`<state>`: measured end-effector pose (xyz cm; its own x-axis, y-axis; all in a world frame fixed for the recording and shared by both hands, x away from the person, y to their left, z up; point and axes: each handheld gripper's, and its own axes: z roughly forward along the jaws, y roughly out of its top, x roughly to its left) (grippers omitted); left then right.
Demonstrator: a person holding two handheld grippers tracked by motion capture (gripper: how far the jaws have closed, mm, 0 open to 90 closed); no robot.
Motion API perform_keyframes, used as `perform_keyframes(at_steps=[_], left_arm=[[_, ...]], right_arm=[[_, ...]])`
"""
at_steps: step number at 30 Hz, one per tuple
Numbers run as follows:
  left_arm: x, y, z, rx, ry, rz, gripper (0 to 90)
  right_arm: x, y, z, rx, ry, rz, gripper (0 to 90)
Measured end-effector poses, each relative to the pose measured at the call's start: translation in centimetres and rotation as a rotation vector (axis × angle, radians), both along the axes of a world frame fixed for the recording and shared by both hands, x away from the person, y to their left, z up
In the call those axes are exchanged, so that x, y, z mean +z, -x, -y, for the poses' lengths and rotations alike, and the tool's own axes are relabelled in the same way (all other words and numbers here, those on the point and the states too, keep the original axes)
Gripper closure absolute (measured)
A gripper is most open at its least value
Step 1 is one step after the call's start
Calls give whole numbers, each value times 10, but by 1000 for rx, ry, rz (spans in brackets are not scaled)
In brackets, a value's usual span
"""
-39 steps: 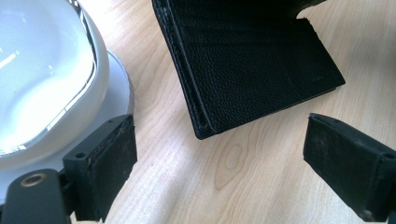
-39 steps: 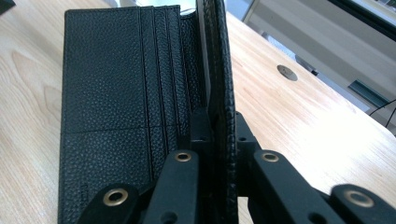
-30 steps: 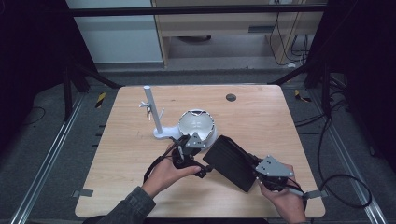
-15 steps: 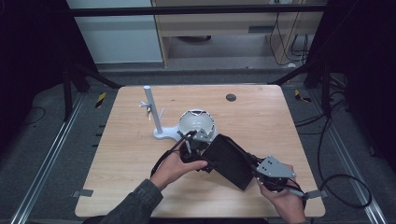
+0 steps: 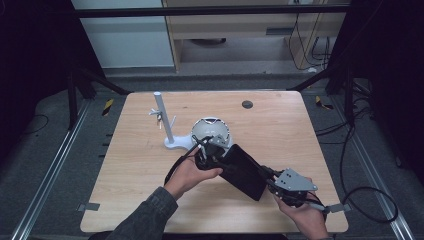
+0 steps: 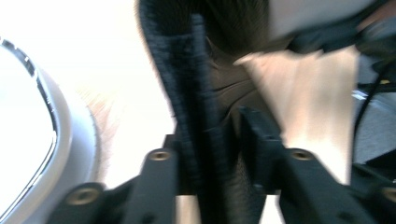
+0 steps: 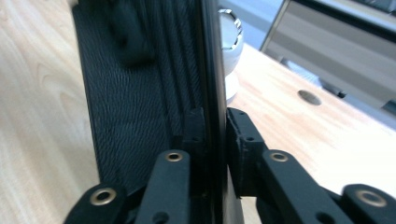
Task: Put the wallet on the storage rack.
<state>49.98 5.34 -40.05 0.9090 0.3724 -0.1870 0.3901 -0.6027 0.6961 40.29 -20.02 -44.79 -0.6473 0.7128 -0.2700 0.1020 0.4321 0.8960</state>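
Black case [image 5: 243, 171]: flat, rectangular, woven fabric texture, ribbed stitching along its edge. It sits near the middle of the pale wood-grain surface [image 5: 135, 170], long axis diagonal, one end just beside the white dome [image 5: 211, 132], the other toward the person's near-right side. Dome is smooth glossy plastic with a chrome rim; just left of it, a thin white post [image 5: 163, 119] on a flat base. Left claw [image 5: 210, 155] pinches the case's dome-side edge, right claw [image 5: 272, 181] is pressed onto the opposite edge
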Motion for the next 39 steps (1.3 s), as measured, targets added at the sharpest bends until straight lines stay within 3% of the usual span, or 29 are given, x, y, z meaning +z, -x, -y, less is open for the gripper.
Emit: perform_keyframes(at_steps=[2,5,9,11,15,20,25,27,28,32,39], left_arm=[[6,3,2,-2,-42,29,749],[17,3,3,7,-31,23,787],[33,4,4,9,-59,57,797],[40,4,4,18,-89,77,798],[52,0,1,31,-99,89,799],[70,-4,-8,46,-99,97,799],[90,-7,-20,66,-88,105,799],[95,-7,-22,70,-96,114,799],[101,-8,-26,75,-107,121,799],[116,-9,-32,93,-110,132,799],[135,-18,-41,118,-120,125,799]], right_arm=[[-3,0,-1,20,-1,-25,743],[-7,0,-6,39,9,-58,601],[-14,-3,-11,50,38,-143,387],[-18,-4,-11,39,51,-156,303],[-27,-7,-6,31,61,-202,210],[-39,-16,8,-33,46,-291,141],[-49,-28,18,-173,41,-356,73],[-51,-31,19,-194,38,-370,67],[-54,-36,20,-240,39,-393,61],[-61,-42,21,-279,45,-432,53],[-65,-49,22,-296,2,-465,23]])
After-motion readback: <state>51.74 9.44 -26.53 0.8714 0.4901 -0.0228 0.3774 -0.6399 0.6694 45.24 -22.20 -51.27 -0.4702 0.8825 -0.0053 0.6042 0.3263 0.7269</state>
